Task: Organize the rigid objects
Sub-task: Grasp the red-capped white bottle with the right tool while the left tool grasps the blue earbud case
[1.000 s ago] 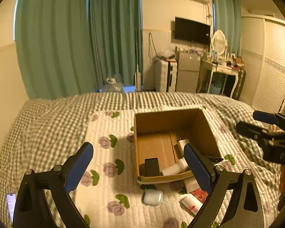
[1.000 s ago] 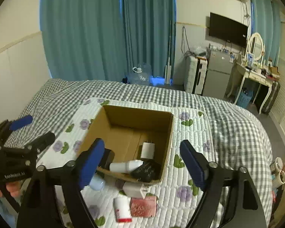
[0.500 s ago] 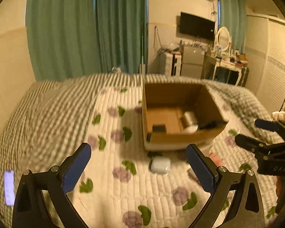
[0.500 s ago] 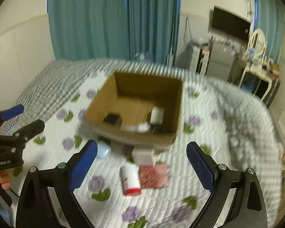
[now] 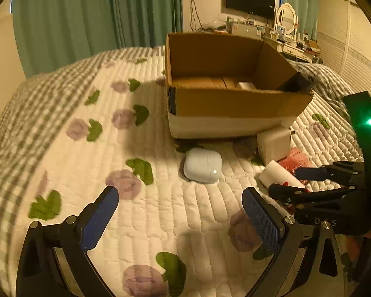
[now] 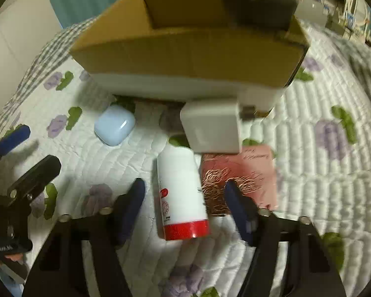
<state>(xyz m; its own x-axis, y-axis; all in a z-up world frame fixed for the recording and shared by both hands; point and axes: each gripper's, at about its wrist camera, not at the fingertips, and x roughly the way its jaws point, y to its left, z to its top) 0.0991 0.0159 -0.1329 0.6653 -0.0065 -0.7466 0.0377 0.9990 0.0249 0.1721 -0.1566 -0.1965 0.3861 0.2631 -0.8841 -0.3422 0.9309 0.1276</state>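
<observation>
open cardboard box on the quilt, white bottle lying just in front, long axis running away from the right gripper. just been closing, jaws either side, not yet pressing. left gripper spread, empty, farther off.

Loose items on the quilt, ahead of the claws.
The bottle lies between the right gripper fingers; packet to its right, charger beyond, earbud case left, box behind all.
</observation>
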